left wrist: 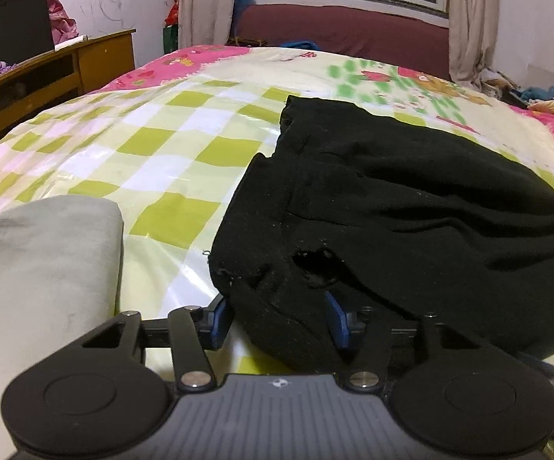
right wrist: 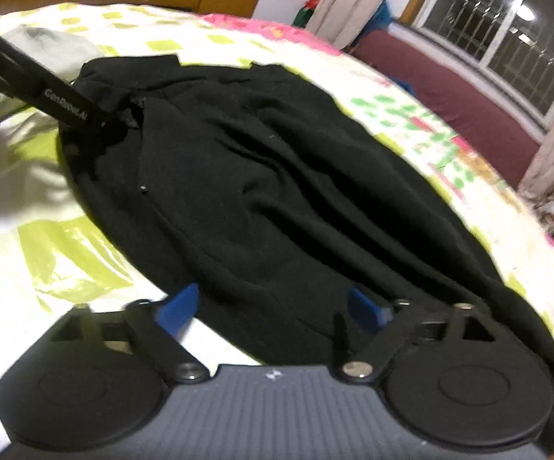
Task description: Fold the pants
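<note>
Black pants point(left wrist: 411, 199) lie rumpled on a bed cover point(left wrist: 162, 145) checked in green and white. My left gripper point(left wrist: 279, 320) sits at their near corner, where a thick bunch of cloth with a ragged hole fills the gap between the blue pads point(left wrist: 221, 322), which press on it. From the right wrist view the pants point(right wrist: 277, 161) stretch away, and the left gripper's black finger point(right wrist: 66, 105) meets their far corner. My right gripper point(right wrist: 273, 308) straddles the near edge of the pants. Its jaws stand wide, with cloth between the blue pads point(right wrist: 179, 306) and the left pad just beside the cloth's edge.
A folded grey garment point(left wrist: 43, 268) lies on the bed left of the pants. A wooden desk point(left wrist: 85, 57) stands beyond the bed's left side. A maroon window seat point(left wrist: 353, 30) and curtains run along the far wall. Clutter lies at the far right.
</note>
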`<state>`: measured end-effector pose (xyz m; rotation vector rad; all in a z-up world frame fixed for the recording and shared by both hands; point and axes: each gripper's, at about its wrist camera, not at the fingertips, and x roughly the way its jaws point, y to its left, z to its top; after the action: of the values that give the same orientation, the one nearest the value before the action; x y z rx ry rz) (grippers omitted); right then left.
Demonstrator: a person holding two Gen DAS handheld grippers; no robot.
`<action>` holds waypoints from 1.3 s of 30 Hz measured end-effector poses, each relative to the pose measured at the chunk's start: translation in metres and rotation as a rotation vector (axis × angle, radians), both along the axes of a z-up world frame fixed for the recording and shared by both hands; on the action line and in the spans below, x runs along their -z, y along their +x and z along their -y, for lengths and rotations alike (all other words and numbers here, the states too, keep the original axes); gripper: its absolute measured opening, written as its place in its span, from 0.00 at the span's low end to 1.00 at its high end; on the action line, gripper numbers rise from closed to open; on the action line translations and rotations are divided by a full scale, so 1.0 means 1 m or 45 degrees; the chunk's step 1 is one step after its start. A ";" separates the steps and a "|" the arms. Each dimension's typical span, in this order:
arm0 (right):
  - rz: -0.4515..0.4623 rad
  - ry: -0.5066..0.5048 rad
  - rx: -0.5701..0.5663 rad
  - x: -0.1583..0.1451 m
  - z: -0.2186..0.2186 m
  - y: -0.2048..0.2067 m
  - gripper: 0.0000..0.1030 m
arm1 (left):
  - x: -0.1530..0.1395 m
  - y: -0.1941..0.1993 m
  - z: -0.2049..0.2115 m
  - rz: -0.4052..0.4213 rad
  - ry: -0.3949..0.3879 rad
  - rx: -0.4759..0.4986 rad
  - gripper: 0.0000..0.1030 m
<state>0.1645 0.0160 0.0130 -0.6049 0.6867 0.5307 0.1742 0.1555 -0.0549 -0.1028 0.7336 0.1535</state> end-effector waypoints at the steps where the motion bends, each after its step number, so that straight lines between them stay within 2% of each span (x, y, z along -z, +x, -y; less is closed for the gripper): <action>1: -0.043 0.013 -0.002 0.001 -0.004 0.004 0.59 | 0.000 0.000 0.001 0.003 0.003 0.007 0.60; 2: -0.078 0.026 -0.005 0.002 -0.008 0.006 0.41 | -0.001 0.001 0.001 0.009 0.002 0.014 0.58; 3: -0.107 0.032 -0.010 0.002 -0.014 0.006 0.28 | -0.001 0.001 0.001 0.012 -0.003 0.024 0.57; 4: -0.117 0.020 -0.004 0.004 -0.020 0.004 0.24 | -0.001 0.000 -0.001 0.014 -0.003 0.029 0.55; 5: -0.126 0.008 -0.009 0.005 -0.027 0.001 0.13 | -0.001 -0.001 -0.003 0.017 -0.007 0.033 0.53; 8: -0.115 -0.041 0.006 0.006 -0.041 -0.010 0.12 | 0.000 -0.003 -0.017 0.017 -0.024 0.035 0.51; 13: -0.210 0.045 0.008 0.002 -0.060 -0.015 0.12 | -0.001 -0.012 -0.042 0.017 0.021 -0.018 0.51; 18: -0.331 0.190 -0.058 -0.004 -0.090 -0.032 0.12 | -0.004 -0.025 -0.069 -0.012 0.129 -0.083 0.51; 21: -0.335 0.213 -0.115 0.001 -0.117 -0.048 0.12 | -0.006 -0.028 -0.079 -0.043 0.191 -0.120 0.51; 24: -0.349 0.294 -0.062 -0.003 -0.120 -0.047 0.17 | -0.013 -0.035 -0.078 -0.040 0.194 -0.132 0.51; 25: -0.383 0.356 -0.026 -0.008 -0.110 -0.043 0.17 | -0.015 -0.040 -0.077 -0.034 0.199 -0.133 0.51; 27: -0.479 0.507 0.076 -0.018 -0.076 -0.033 0.27 | -0.019 -0.050 -0.070 -0.016 0.234 -0.132 0.51; 28: -0.484 0.564 0.149 -0.024 -0.052 -0.028 0.27 | -0.022 -0.054 -0.068 -0.009 0.251 -0.129 0.51; 30: -0.443 0.604 0.287 -0.032 -0.005 -0.028 0.36 | -0.027 -0.064 -0.059 0.005 0.286 -0.118 0.51; 32: -0.377 0.611 0.489 -0.033 0.053 -0.026 0.45 | -0.032 -0.070 -0.049 0.019 0.300 -0.095 0.51; 35: -0.301 0.606 0.874 -0.024 0.146 -0.018 0.47 | -0.039 -0.073 -0.030 0.046 0.277 -0.036 0.52; 37: -0.262 0.688 1.128 -0.019 0.210 -0.014 0.48 | -0.042 -0.068 -0.008 0.062 0.264 0.022 0.52; 39: -0.230 0.852 1.333 -0.015 0.270 -0.008 0.48 | -0.041 -0.058 0.018 0.065 0.259 0.095 0.52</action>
<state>0.1570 -0.2537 0.0280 0.4544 0.8322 -0.1890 0.1166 0.1374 -0.0136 0.1139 0.6662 0.1525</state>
